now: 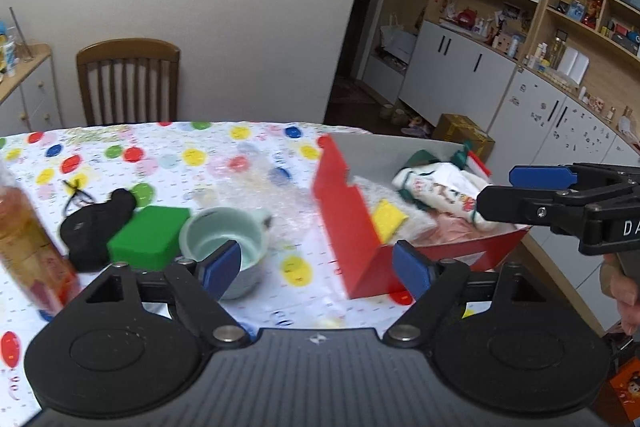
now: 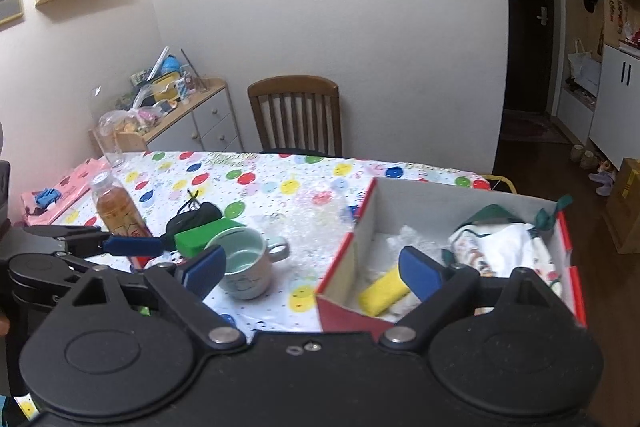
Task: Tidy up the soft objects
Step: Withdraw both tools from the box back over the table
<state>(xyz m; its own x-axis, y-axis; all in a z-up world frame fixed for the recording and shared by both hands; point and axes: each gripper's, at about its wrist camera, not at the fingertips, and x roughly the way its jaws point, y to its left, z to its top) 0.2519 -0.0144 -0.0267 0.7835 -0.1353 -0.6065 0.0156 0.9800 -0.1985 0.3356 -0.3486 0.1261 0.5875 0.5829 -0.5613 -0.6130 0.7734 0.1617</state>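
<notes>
A red box with grey inner walls (image 1: 344,211) (image 2: 348,267) stands on the dotted tablecloth at the right. In it lie a yellow sponge (image 1: 388,221) (image 2: 384,293) and a white printed cloth (image 1: 440,187) (image 2: 504,247). A green sponge (image 1: 150,235) (image 2: 200,237) and a black soft pouch (image 1: 98,223) (image 2: 196,217) lie on the table to the left. My left gripper (image 1: 318,267) (image 2: 120,241) hangs open above the table between cup and box, with nothing in it. My right gripper (image 2: 312,273) (image 1: 516,191) is open over the box's near corner, also with nothing in it.
A mint cup (image 1: 224,247) (image 2: 244,267) stands beside the green sponge. An amber drink bottle (image 1: 28,247) (image 2: 116,211) stands at the left. A pink package (image 2: 60,195) and a glass (image 2: 110,143) sit far left. A wooden chair (image 2: 296,115) is behind the table.
</notes>
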